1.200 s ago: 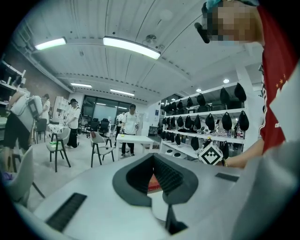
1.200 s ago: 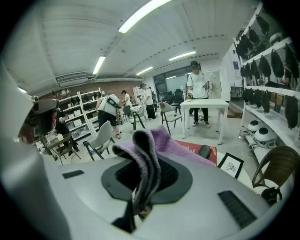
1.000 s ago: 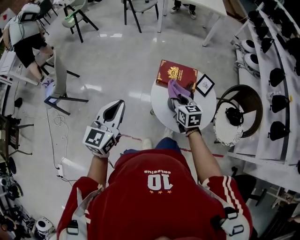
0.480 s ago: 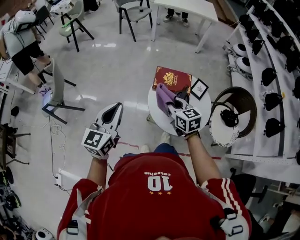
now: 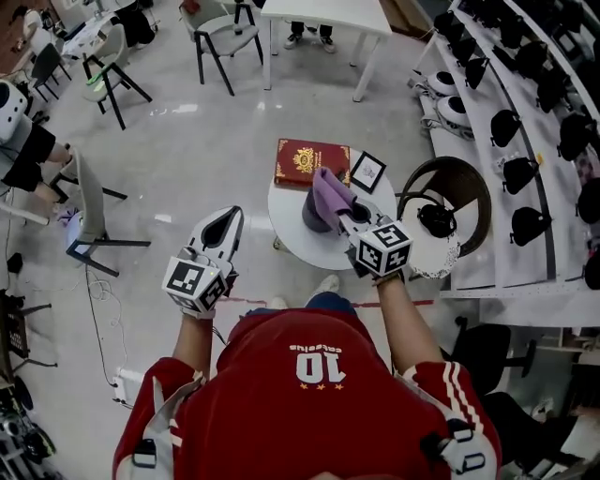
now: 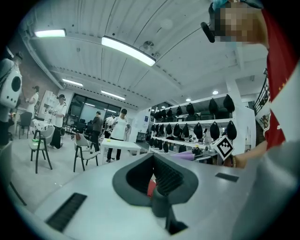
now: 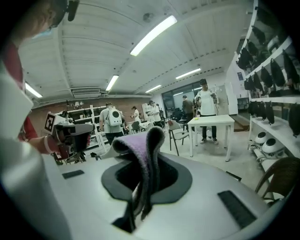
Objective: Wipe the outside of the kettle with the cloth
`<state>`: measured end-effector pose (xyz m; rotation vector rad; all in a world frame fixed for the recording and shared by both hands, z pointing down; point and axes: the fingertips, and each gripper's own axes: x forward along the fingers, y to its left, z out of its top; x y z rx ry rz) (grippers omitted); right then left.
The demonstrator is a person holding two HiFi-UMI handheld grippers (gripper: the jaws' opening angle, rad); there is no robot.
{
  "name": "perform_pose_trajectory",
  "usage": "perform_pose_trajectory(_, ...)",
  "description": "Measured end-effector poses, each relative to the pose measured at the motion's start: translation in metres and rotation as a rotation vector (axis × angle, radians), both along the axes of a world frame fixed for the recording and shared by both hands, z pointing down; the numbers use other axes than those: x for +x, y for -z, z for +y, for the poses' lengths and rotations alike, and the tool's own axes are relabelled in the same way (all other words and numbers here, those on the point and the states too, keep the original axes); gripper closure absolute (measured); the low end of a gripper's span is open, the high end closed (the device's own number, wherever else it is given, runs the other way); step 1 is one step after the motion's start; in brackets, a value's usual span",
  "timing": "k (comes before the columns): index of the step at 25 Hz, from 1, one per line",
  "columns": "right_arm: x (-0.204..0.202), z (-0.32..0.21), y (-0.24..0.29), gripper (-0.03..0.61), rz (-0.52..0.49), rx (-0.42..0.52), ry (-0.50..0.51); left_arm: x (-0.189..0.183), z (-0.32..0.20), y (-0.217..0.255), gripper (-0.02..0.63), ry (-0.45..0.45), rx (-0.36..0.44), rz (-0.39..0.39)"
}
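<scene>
Kettle point(image 5: 312, 217), dark, mostly hidden under purple cloth point(image 5: 330, 190) pinched in right claw point(image 7: 138, 201)

The left gripper point(image 5: 228, 217) is hovering with its jaws together and empty, while the right gripper point(image 5: 347, 216), arm reaching forward, is clamping the purple cloth point(image 5: 328, 190).

Pale glossy floor point(image 5: 234, 141) carries scattered chairs point(image 5: 228, 30) and a white table point(image 5: 323, 11). White shelves point(image 5: 525, 175) line the right. Strip lights point(image 6: 127, 50) glow overhead.

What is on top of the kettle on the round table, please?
The purple cloth, held in the right claw, hangs over the kettle; whether it touches is unclear. Only the kettle's dark left side shows; its top is covered.
</scene>
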<state>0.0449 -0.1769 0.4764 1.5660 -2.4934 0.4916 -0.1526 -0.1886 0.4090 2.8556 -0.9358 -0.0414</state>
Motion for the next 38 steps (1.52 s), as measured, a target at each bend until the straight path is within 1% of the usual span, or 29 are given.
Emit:
perform_pose_trajectory(4,0.034,0.008,0.006,0.529,0.007,0.01,-0.07,0.026,-0.003,-0.001,0.606,-0.045,-0.012,0.004)
perform_pose_trajectory(9,0.076,0.016,0.01,0.529,0.02,0.017,-0.119,0.06,-0.007,-0.002,0.606,-0.084,-0.014,-0.012)
perform_pose_trajectory(11,0.093,0.017,0.008,0.529,0.014,0.011,-0.134,0.071,-0.009,0.001,0.606,-0.073,-0.027,-0.024)
perform_pose_trajectory(13,0.105,0.017,0.003,0.529,0.005,-0.005,-0.137,0.079,-0.012,0.008,0.606,-0.042,-0.049,-0.031)
perform_pose_trajectory(15,0.112,0.015,-0.004,0.529,0.006,-0.024,-0.124,0.087,-0.012,0.01,0.606,-0.029,-0.056,-0.034)
perform_pose_trajectory(17,0.12,0.011,-0.011,0.529,0.015,-0.037,-0.106,0.095,-0.013,0.008,0.606,-0.031,-0.035,-0.04)
perform_pose_trajectory(20,0.132,0.002,-0.02,0.529,0.02,-0.054,-0.081,0.105,-0.014,0.004,0.606,-0.018,-0.009,-0.025)
perform_pose_trajectory(22,0.139,-0.003,-0.028,0.529,0.025,-0.066,-0.058,0.109,-0.013,0.002,0.606,0.007,-0.018,-0.024)
perform_pose_trajectory(27,0.156,-0.016,-0.055,0.529,0.033,-0.112,-0.002,0.118,-0.01,-0.007,0.606,0.074,-0.035,-0.053)
perform_pose_trajectory(33,0.154,-0.033,-0.09,0.529,0.054,-0.173,0.112,0.124,-0.006,-0.011,0.606,0.158,-0.054,-0.083)
perform_pose_trajectory(38,0.145,-0.041,-0.118,0.529,0.042,-0.218,0.17,0.122,-0.002,-0.018,0.606,0.219,-0.067,-0.112)
